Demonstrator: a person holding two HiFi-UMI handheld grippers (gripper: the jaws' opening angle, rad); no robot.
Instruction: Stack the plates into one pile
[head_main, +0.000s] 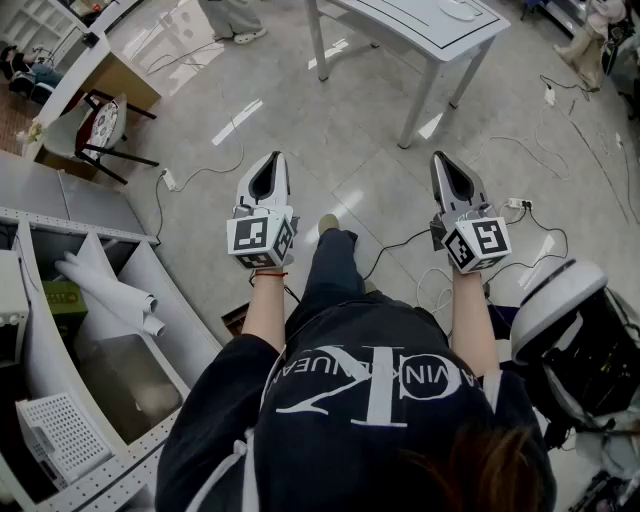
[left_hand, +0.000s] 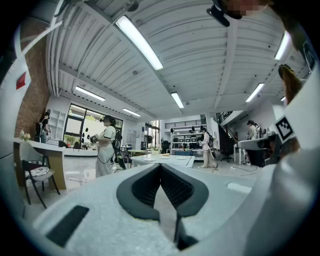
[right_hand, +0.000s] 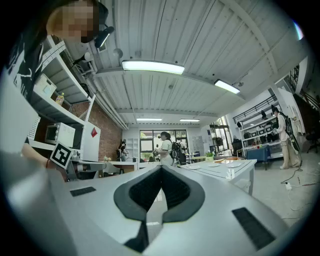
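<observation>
The grey floor (head_main: 300, 130) is big and shiny. A white counter (head_main: 420, 32) stands far ahead, a bit to the right. The left tool (head_main: 270, 160) and the right tool (head_main: 443, 160) are held level over the floor. Both are closed and empty. The plates (right_hand: 213, 165) lie side by side on the counter, far from both tools.

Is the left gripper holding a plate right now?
No, the left gripper has its jaws shut on nothing, with the white table standing ahead of it.
</observation>
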